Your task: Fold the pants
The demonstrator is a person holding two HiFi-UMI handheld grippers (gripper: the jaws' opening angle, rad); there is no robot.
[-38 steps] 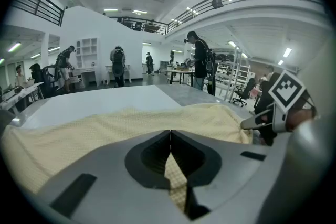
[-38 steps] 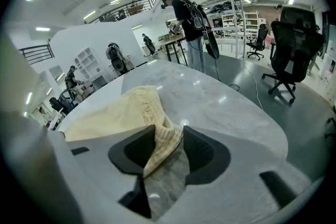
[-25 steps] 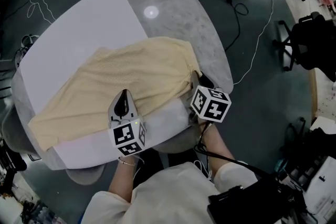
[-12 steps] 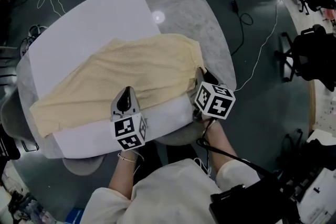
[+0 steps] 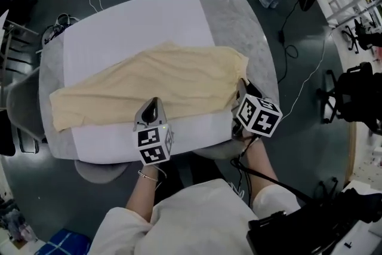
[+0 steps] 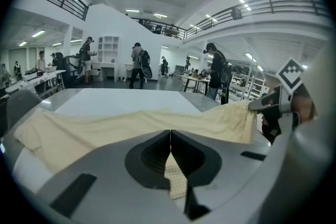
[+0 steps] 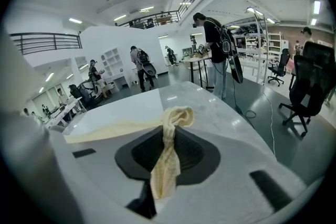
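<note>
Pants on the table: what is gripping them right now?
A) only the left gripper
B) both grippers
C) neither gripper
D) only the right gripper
B: yellow cloth of the pants is pinched in the left gripper and bunched in the right gripper, whose jaws have just been closing on it.

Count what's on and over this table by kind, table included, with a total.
Table: 1
White sheet: 1
Pale yellow pants: 1
Hand-held grippers: 2, left hand-held gripper and right hand-held gripper, both shut on the pants; the right's jaws have just been closing
Total: 5
</note>
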